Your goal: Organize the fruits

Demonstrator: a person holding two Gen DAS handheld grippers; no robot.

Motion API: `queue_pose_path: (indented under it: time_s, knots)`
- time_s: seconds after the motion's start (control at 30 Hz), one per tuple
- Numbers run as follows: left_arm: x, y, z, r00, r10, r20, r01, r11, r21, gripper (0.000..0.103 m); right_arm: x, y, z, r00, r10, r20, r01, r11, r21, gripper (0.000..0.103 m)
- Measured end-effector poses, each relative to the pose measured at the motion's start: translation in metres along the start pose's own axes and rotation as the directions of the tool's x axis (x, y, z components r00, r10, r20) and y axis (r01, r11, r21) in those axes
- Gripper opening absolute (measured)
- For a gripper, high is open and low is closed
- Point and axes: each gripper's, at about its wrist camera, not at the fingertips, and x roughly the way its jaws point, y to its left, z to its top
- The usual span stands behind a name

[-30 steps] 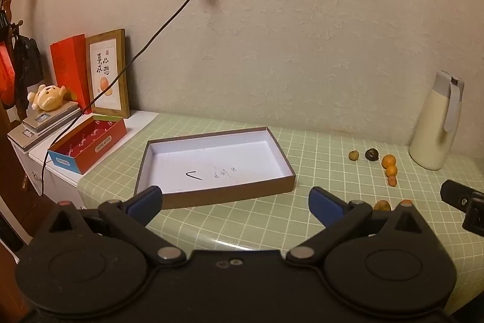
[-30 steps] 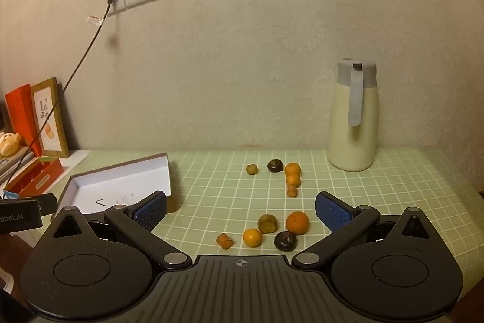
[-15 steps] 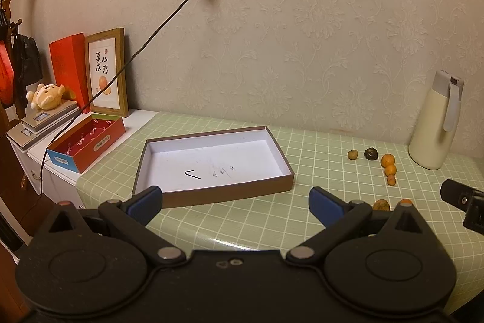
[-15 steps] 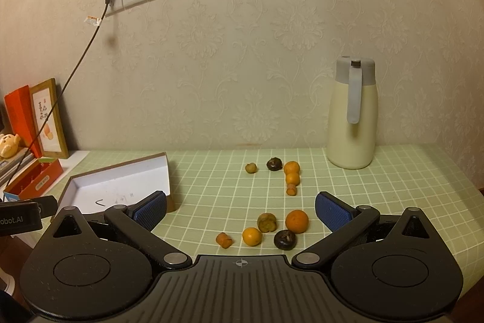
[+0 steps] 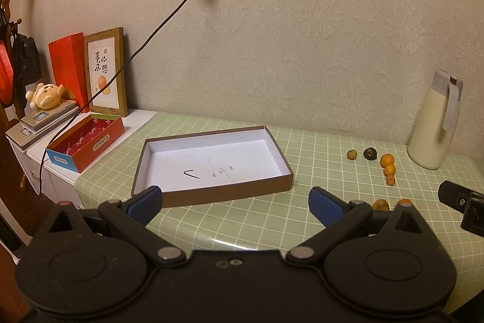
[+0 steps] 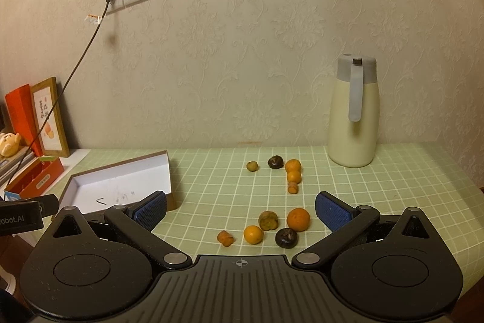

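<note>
Left wrist view: left tool (image 5: 234, 202) held wide open, blue pads apart, gripping nothing, hovering at the near edge of the green checked surface (image 5: 317, 147). Straight ahead, a shallow brown cardboard box (image 5: 211, 192) with white inside, lying flat, holding no fruit. To the right, well apart from the box, a greenish fruit (image 5: 351, 154), a dark fruit (image 5: 370, 153) and a touching line of three orange fruits (image 5: 388, 168). Nearer, two more fruits (image 5: 380, 205) partly hidden behind the tool's right arm. Cream thermos jug (image 5: 435, 123) upright by the wall at far right. Far left: red gift box (image 5: 87, 141), framed picture (image 5: 106, 71), plush toy (image 5: 45, 96).

Right wrist view: right tool (image 6: 241, 209) likewise spread open and empty, above the near part of the surface (image 6: 393, 186). Between its pads, a near cluster: large orange (image 6: 298, 219), greenish fruit (image 6: 268, 220), small orange (image 6: 253, 234), dark fruit (image 6: 286, 237), small orange piece (image 6: 225, 238). Farther back, the second group (image 6: 293, 174) near the thermos jug (image 6: 354, 117). Cardboard box (image 6: 121, 180) at left, tip of the left tool (image 6: 27, 209) at the frame edge.
</note>
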Motion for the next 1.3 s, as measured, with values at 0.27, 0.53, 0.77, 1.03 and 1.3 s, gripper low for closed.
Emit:
queue_pose_path:
  time_s: [0.27, 0.53, 0.77, 1.03, 1.3]
  knots:
    - [0.0005, -0.0001, -0.0002, 1.0, -0.002, -0.001, 0.002, 1.0, 0.001, 0.097, 0.0005, 0.0004, 0.0003, 1.0, 0.0, -0.001, 0.0, 1.0, 0.0, 0.103]
    - [0.0006, 0.0, -0.0007, 1.0, -0.002, -0.001, 0.002, 1.0, 0.003, 0.097, 0.0008, 0.0015, -0.0001, 1.0, -0.001, -0.005, 0.001, 1.0, -0.002, 0.103]
    - [0.0007, -0.0001, -0.0004, 1.0, -0.002, -0.001, 0.002, 1.0, 0.002, 0.097, 0.0007, 0.0012, -0.0003, 1.0, -0.001, -0.007, 0.001, 1.0, 0.0, 0.103]
    - [0.0009, -0.0003, -0.0005, 1.0, -0.002, -0.001, 0.002, 1.0, 0.002, 0.097, 0.0023, -0.0008, 0.001, 1.0, -0.003, -0.011, 0.003, 1.0, -0.002, 0.103]
    - [0.0007, -0.0001, -0.0006, 1.0, -0.002, -0.001, 0.002, 1.0, 0.003, 0.097, 0.0032, -0.003, 0.0008, 1.0, -0.007, -0.013, 0.007, 1.0, -0.004, 0.103]
